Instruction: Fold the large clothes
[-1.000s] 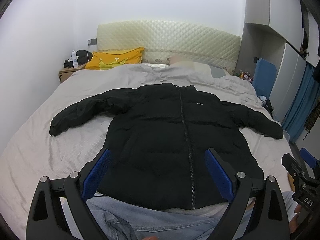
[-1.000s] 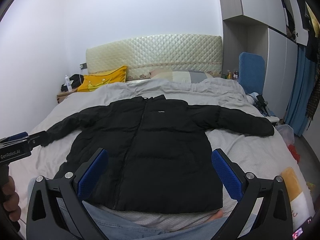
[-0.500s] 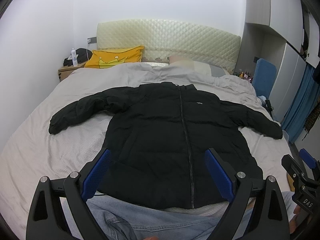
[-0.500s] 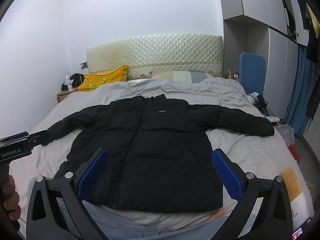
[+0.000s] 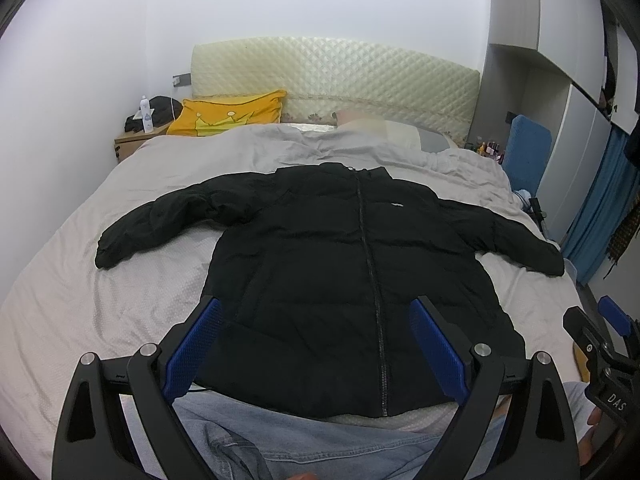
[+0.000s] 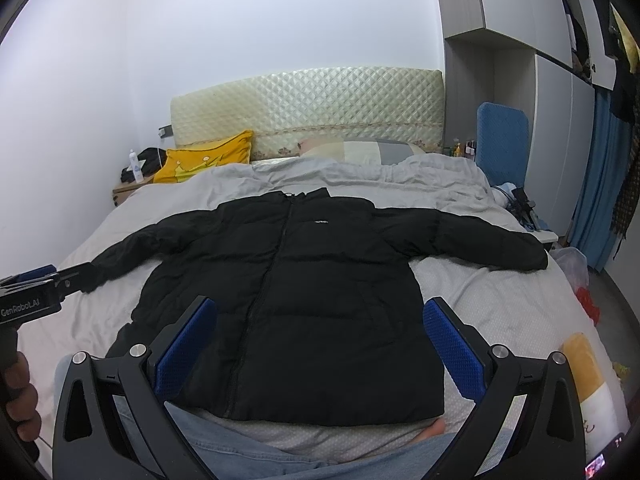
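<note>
A black puffer jacket (image 5: 340, 264) lies flat and zipped on the grey bed cover (image 5: 100, 300), front up, both sleeves spread out sideways. It also shows in the right wrist view (image 6: 304, 288). My left gripper (image 5: 314, 338) is open and empty, held above the jacket's hem. My right gripper (image 6: 320, 340) is open and empty, also above the hem. The right gripper shows at the edge of the left wrist view (image 5: 600, 332); the left one shows at the edge of the right wrist view (image 6: 36, 292).
A yellow pillow (image 5: 232, 114) and a quilted headboard (image 5: 340, 76) are at the far end. A nightstand (image 5: 132, 140) with a bottle stands far left. A blue chair (image 6: 502, 140) and wardrobe are right. The person's jeans-clad legs (image 5: 300, 440) are below the hem.
Both views have shifted only slightly. The jacket lies as before and both grippers stay open.
</note>
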Demonstrator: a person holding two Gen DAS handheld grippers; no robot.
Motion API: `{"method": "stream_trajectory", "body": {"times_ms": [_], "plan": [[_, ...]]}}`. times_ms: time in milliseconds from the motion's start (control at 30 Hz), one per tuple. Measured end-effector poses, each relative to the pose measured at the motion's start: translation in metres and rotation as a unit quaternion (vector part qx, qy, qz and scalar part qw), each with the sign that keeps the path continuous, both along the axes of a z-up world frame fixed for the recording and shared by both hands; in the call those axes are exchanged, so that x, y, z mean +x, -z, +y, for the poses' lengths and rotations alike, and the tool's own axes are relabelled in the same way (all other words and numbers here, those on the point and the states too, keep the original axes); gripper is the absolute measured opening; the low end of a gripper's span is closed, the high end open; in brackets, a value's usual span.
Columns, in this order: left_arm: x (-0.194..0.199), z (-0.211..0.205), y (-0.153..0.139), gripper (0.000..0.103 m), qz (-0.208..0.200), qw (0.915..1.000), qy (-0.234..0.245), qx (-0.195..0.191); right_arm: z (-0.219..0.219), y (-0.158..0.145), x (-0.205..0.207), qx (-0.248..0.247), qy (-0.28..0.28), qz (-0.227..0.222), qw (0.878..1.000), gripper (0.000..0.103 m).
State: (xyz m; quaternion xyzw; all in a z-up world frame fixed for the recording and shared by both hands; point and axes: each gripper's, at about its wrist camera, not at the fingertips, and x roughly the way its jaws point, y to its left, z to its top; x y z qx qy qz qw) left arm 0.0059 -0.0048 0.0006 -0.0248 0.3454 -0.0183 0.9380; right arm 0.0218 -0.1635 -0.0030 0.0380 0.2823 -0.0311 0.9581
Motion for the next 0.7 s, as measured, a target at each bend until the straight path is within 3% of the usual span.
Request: {"method": "stream_trajectory", "body": {"times_ms": [500, 700], "plan": [[0.019, 0.007, 0.000, 0.095, -0.004, 1.0000, 0.004, 0.003, -0.014, 0.006, 0.005, 0.015, 0.001, -0.003, 1.000, 0.103], [0.040, 0.005, 0.007, 0.095, -0.028, 0.9993, 0.023, 0.007, -0.032, 0.016, 0.018, 0.017, 0.008, -0.002, 1.000, 0.103]]}}
